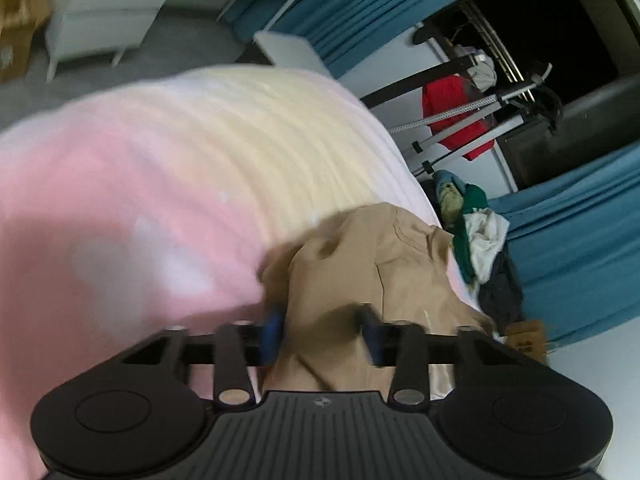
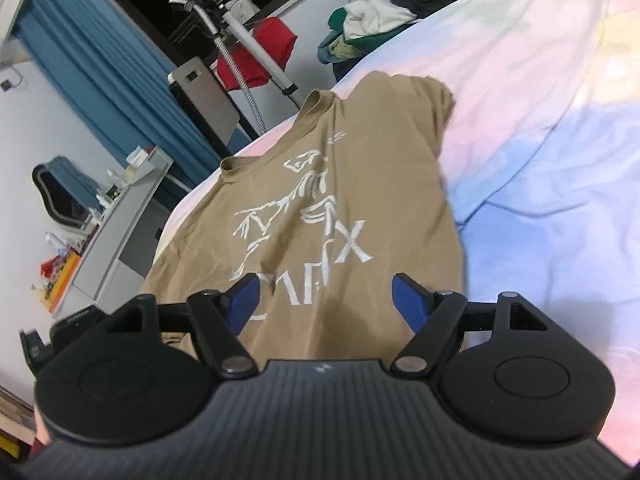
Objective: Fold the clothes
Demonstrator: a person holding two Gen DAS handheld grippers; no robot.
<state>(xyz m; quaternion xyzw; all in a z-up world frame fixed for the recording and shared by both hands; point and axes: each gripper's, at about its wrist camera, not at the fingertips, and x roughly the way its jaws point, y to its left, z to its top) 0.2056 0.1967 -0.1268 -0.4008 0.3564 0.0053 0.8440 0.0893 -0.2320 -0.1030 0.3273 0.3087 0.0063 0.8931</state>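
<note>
A tan T-shirt (image 2: pixel 328 216) with a white printed logo lies on the pastel bedspread (image 2: pixel 540 140), its neck toward the far edge and one sleeve folded over at the right. My right gripper (image 2: pixel 326 292) is open, its blue pads (image 2: pixel 406 300) spread wide just above the shirt's lower part. In the left wrist view the same tan shirt (image 1: pixel 360 276) is bunched up between the blue pads (image 1: pixel 272 332) of my left gripper (image 1: pixel 322 330). The fabric fills the gap between the fingers; the view is blurred.
A pile of mixed clothes (image 2: pixel 372 20) sits at the far end of the bed; it also shows in the left wrist view (image 1: pixel 476 236). A garment steamer stand (image 2: pixel 248 48) with a red garment (image 2: pixel 260 52), blue curtains (image 2: pixel 100 72) and a cluttered desk (image 2: pixel 104 224) stand beside the bed.
</note>
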